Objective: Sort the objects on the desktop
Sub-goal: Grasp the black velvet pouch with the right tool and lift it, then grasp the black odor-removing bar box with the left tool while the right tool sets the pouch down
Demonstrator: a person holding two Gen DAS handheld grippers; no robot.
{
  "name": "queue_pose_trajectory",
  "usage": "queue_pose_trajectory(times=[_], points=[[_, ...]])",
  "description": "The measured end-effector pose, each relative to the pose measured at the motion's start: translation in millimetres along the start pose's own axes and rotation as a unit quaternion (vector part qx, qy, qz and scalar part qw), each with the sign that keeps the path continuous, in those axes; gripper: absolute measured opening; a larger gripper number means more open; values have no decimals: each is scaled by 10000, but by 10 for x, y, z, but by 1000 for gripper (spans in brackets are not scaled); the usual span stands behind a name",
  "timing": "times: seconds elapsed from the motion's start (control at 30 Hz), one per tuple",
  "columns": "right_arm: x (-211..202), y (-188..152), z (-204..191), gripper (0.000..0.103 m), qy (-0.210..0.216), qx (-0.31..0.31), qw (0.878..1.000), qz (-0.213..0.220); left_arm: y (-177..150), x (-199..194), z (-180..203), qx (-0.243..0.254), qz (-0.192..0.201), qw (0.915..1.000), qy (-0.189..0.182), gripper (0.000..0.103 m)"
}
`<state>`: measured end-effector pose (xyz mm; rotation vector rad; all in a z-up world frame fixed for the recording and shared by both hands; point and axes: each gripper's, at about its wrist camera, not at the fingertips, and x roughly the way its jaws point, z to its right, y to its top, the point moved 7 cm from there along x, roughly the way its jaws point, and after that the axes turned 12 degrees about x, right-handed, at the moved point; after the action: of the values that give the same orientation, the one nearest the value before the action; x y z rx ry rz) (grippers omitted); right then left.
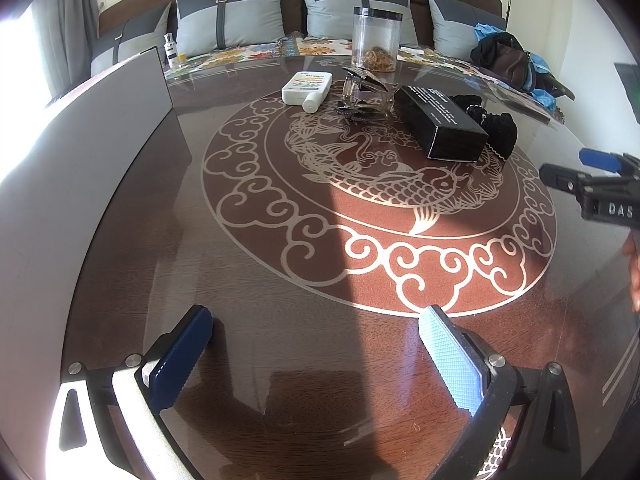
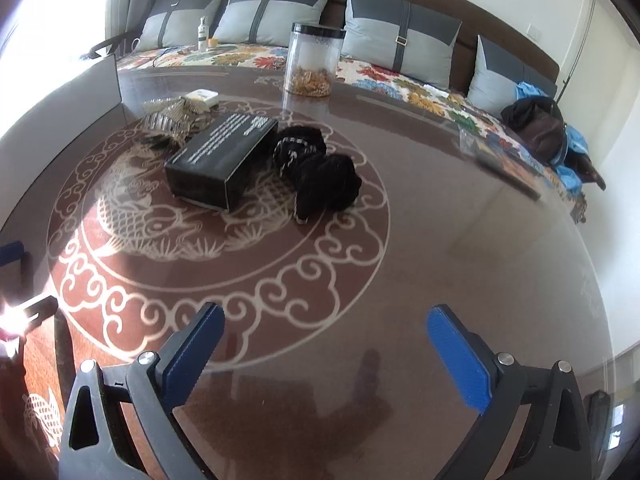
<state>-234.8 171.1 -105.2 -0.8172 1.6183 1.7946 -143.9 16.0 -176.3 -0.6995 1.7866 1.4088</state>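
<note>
The left gripper (image 1: 316, 360) hung over the near edge of the table (image 1: 248, 280), its two pads spread wide with nothing between them. The right gripper (image 2: 324, 356) was likewise agape and empty over the near edge, a little to the right; its tip also showed at the right margin of the left wrist view. Both seemed held back and low, probably so the person could take in the whole spread before choosing a first item.

The things to be sorted sat grouped toward the middle and far side of the table, on the fish medallion. Nearest was the black box (image 2: 222, 160), lying flat with its printed face up. Touching its right end was the black fabric bundle (image 2: 320, 170), crumpled in a heap. Beyond the box's left end lay the clear hair claw clips (image 1: 366, 94), piled together, and just beside them the white tube (image 1: 307, 88) on its side. Near the far edge stood the clear jar (image 2: 314, 60), upright, black lid on, with brownish contents at the bottom. A grey panel (image 1: 136, 92) stood along the left edge, perhaps the wall of a bin; that could not be told.
</note>
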Motion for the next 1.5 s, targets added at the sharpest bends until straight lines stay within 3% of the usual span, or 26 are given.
queue_pose_trajectory(times=[0.17,0.27,0.33,0.37,0.4,0.43,0.47,0.63,0.7,0.83,0.9,1.0,1.1,1.27,1.37,1.5], points=[[441,672,-50,101,-96,-352,9989,-300,-2,-3,-1,0,0,10000,0,103],[724,783,-163,101,-73,-846,9946,-600,-2,-5,-1,-1,1,10000,1,103],[874,747,-254,94,138,-1043,9903,-912,-2,-5,-1,-1,0,10000,0,103],[908,730,-300,77,311,-1096,9883,-1015,-3,-4,0,-1,1,10000,1,103],[892,755,-326,49,576,-1009,9886,-959,-5,-5,-1,-2,3,10000,1,103],[900,791,-325,37,661,-902,9887,-1002,-1,-8,-2,-1,2,10000,1,103],[911,831,-313,33,702,-762,9894,-1021,-3,-10,-4,-1,2,10000,1,103],[936,1131,-126,33,125,-112,9975,-681,-5,-9,-2,-1,1,10000,0,103],[979,1215,-205,33,177,-20,9971,-742,-5,-10,-3,-1,1,10000,0,103],[991,1202,-665,33,427,-807,9927,-782,-1,-8,-4,-15,8,10000,-22,103],[930,1159,-882,33,820,-1124,9877,-713,1,-12,-6,-14,8,10000,-25,103],[714,883,-1262,33,1240,-1744,9737,-775,-1,-19,-6,-20,10,10000,-37,103],[431,542,-1574,33,1714,-1785,9646,-917,-34,-63,45,136,29,9998,-169,103],[107,107,-1639,33,1817,-1203,9723,-845,-308,-281,198,646,-46,9966,-507,103],[-57,-102,-1633,33,2004,-1043,9707,-823,-493,-439,163,425,-79,9970,-640,103],[-308,-381,-1637,33,2440,-1139,9578,-1010,-602,-596,90,10,-53,9962,-867,103]])
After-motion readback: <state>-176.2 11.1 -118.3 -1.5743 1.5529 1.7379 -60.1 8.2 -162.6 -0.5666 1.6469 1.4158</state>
